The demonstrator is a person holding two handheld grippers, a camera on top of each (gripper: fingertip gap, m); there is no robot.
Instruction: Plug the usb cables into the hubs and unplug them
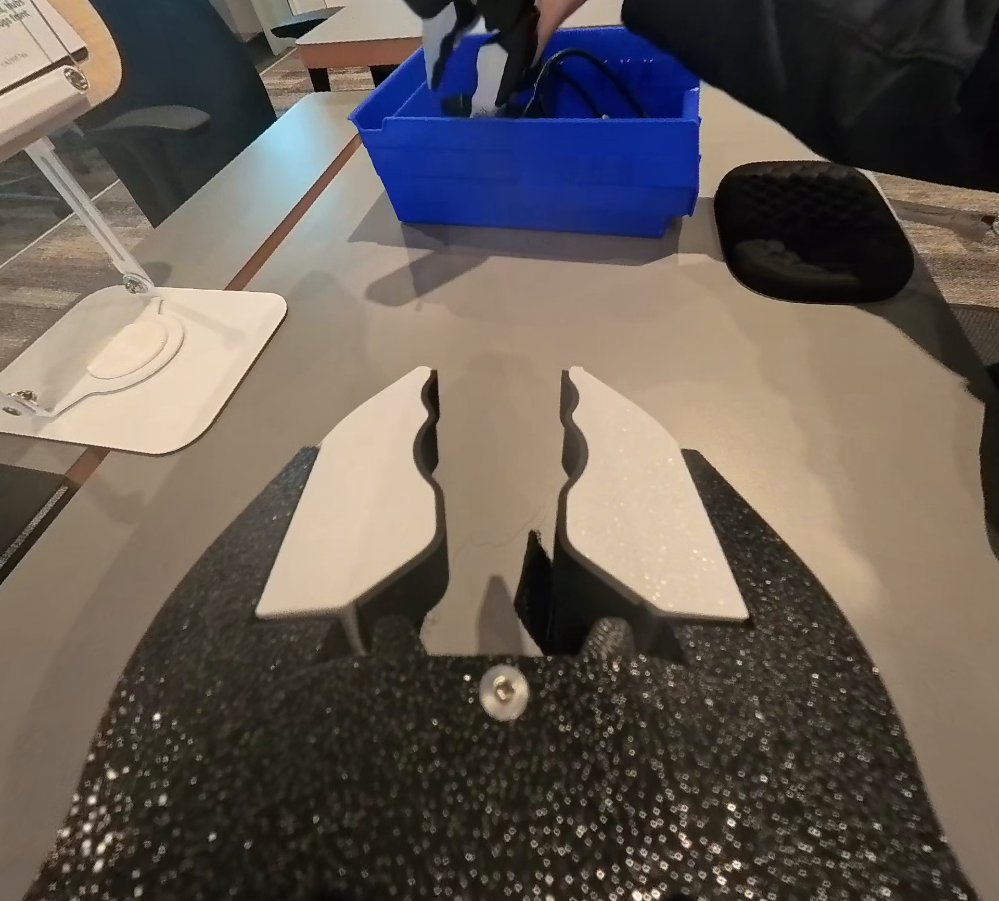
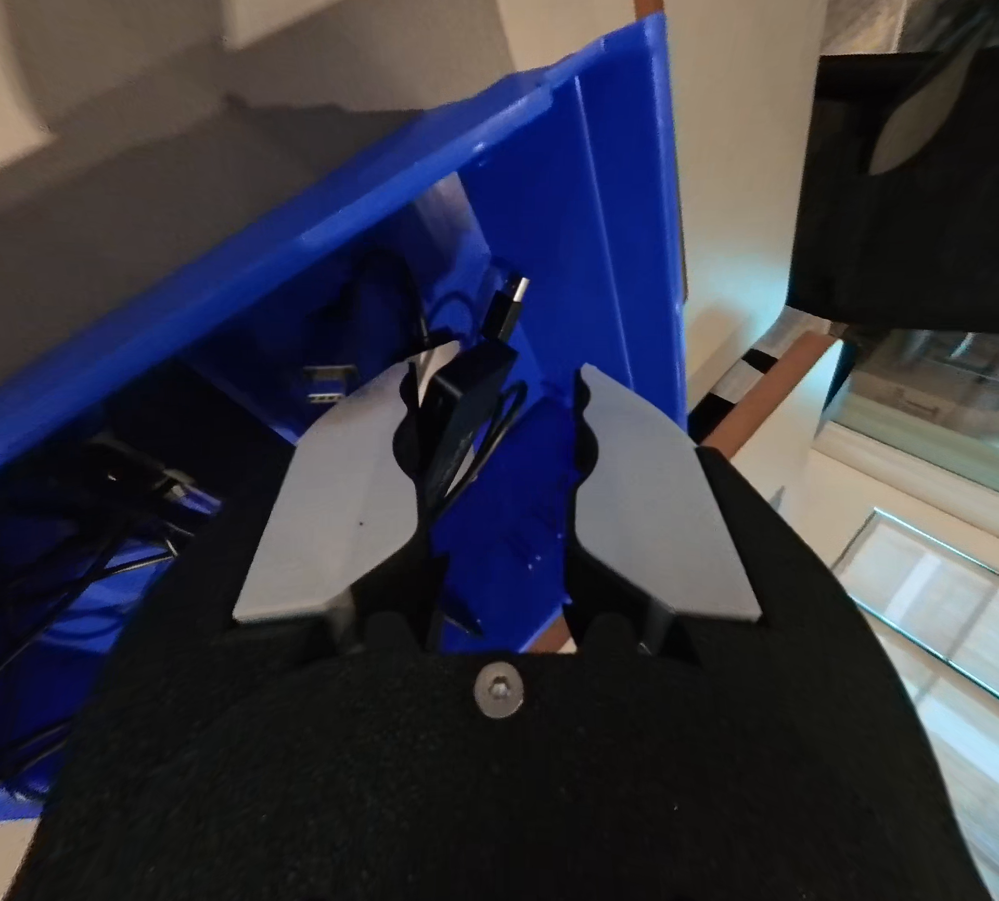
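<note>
Two grippers were at work over a smooth grey desk (image 1: 540, 313): the left gripper (image 1: 500, 378) hung low above bare desk with its pale, wavy-edged jaws spread apart and nothing between them. The right gripper (image 2: 492, 380) reached down into a blue plastic bin (image 1: 540, 161), where thin black cables (image 1: 594, 80) lay in loops. Its jaws were apart too, with a flat black hub (image 2: 465, 415) and its silver-tipped plug (image 2: 508, 305) just beside the left jaw, but I could not tell if it was held.
</note>
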